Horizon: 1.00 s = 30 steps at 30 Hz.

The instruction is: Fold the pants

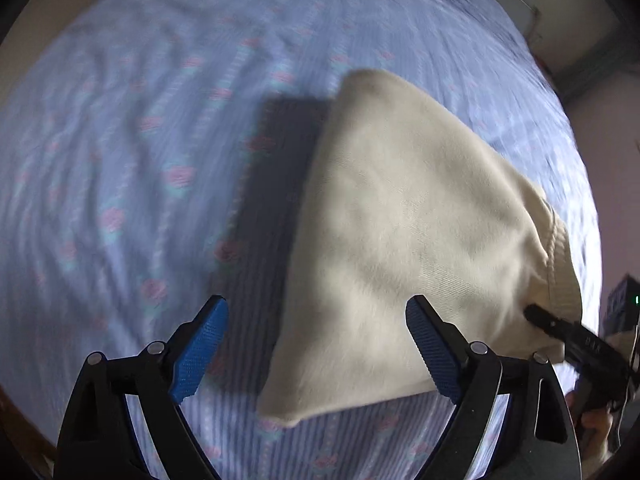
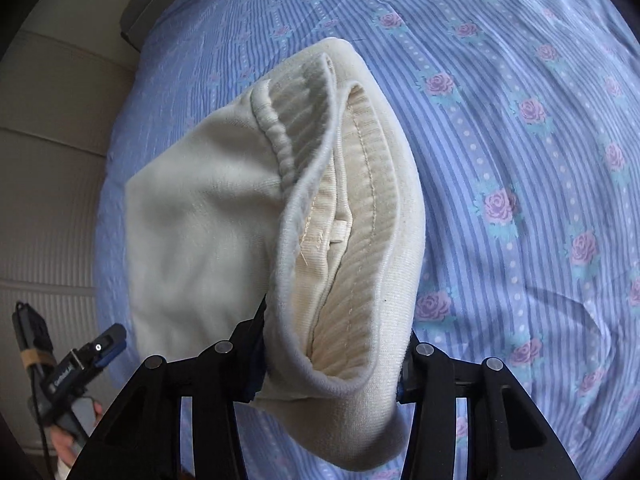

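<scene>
The blue flowery bed sheet [image 2: 520, 160] is lying under the cream pants [image 2: 208, 220], which are hanging lengthwise away from the right gripper [image 2: 332, 364] pinching their waistband, while the left gripper [image 1: 316, 344] is spreading wide, holding nothing.

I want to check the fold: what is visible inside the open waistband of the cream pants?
Inside the pants show a ribbed waistband lining, stitching and a small loop. Deeper inside is hidden by fabric.

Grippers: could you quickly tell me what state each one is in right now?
Left gripper: open, holding nothing.
Right gripper: closed on the waistband of the cream pants, lifting them off the bedsheet.
</scene>
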### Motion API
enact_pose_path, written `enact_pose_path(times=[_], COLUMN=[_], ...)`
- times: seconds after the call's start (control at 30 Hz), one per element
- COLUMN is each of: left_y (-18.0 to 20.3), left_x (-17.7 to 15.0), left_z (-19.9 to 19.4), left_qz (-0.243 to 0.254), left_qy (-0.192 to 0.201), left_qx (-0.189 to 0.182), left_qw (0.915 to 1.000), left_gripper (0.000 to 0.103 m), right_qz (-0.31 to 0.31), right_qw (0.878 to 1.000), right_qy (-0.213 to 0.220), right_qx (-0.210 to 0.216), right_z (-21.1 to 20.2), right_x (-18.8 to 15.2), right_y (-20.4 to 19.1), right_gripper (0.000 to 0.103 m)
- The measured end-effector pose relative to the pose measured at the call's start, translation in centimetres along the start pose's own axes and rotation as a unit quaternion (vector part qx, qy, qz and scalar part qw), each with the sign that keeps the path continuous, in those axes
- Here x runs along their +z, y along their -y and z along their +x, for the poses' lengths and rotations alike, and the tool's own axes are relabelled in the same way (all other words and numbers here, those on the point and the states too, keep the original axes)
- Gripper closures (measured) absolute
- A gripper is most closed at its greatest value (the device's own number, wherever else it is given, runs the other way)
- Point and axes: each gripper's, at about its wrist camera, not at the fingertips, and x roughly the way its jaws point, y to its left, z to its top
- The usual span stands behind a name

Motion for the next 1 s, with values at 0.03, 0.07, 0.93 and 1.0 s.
enact_pose_path(times=[0.03, 0.07, 0.93, 1.0], left_y=[0.0, 0.0, 1.8, 2.6], left_x=[0.4, 0.8, 6.4, 6.2], left_z=[0.5, 1.0, 6.0, 4.3], left_qz=[0.006, 0.013, 0.005, 0.029], left_qy=[-0.001, -0.002, -0.066, -0.053], left_qx=[-0.004, -0.010, -0.107, -0.096], left_qw=[1.0000, 0.9999, 0.9920, 0.9936], left_gripper=[0.013, 0.013, 0.073, 0.074], right_qz=[0.003, 0.007, -0.015, -0.025], right_qw=[1.000, 1.000, 1.000, 1.000], right_qy=[-0.001, -0.003, 0.007, 0.012], right_qx=[0.001, 0.002, -0.006, 0.000], right_z=[0.2, 0.2, 6.5, 4.8], right_x=[-0.1, -0.1, 2.4, 1.7], right_y=[0.0, 0.1, -4.4, -5.3], right_gripper=[0.056, 0.056, 0.059, 0.062])
